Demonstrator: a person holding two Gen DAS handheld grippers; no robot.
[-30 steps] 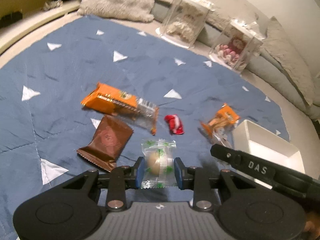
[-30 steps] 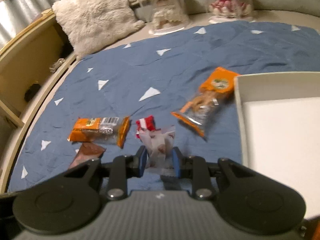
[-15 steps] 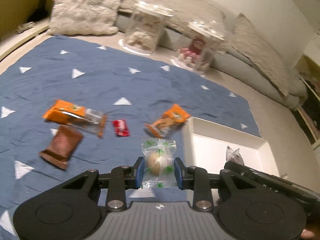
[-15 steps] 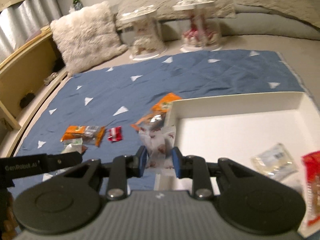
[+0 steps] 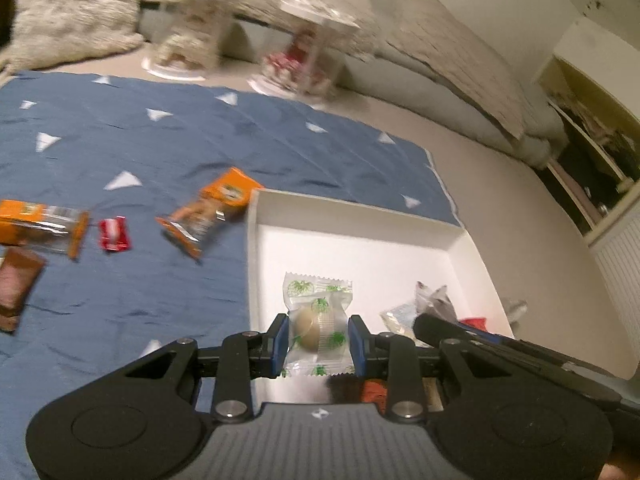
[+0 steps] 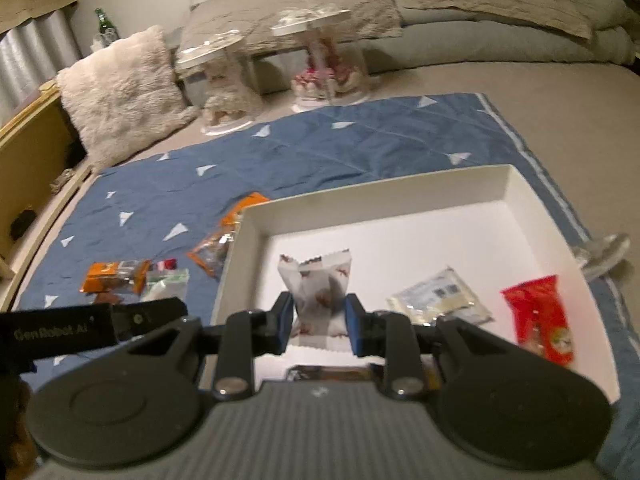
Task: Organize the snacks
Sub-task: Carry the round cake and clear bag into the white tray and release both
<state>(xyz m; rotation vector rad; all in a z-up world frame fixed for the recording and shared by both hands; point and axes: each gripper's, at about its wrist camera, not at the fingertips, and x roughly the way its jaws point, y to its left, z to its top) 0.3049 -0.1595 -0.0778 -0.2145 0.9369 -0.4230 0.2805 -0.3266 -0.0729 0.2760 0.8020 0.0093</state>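
Note:
My left gripper (image 5: 319, 338) is shut on a clear green-printed candy packet (image 5: 318, 320) and holds it over the near left part of the white tray (image 5: 344, 210). My right gripper (image 6: 319, 320) is shut on a white packet with brown print (image 6: 318, 296) and holds it above the same tray (image 6: 376, 192). A pale packet (image 6: 438, 296) and a red packet (image 6: 538, 316) lie in the tray. On the blue mat lie an orange packet by the tray's left wall (image 5: 214, 210), a small red candy (image 5: 115, 234), a long orange packet (image 5: 40, 220) and a brown packet (image 5: 16, 286).
Two clear display jars (image 5: 190, 48) (image 5: 308, 54) stand beyond the blue mat (image 5: 240, 136). A fluffy pillow (image 6: 116, 92) lies at the back left. A wooden ledge (image 6: 24, 136) runs along the left. Cushions line the back.
Both grippers have moved right from over the mat to above the white tray, each still holding its packet. The loose snacks on the mat now lie to the left.

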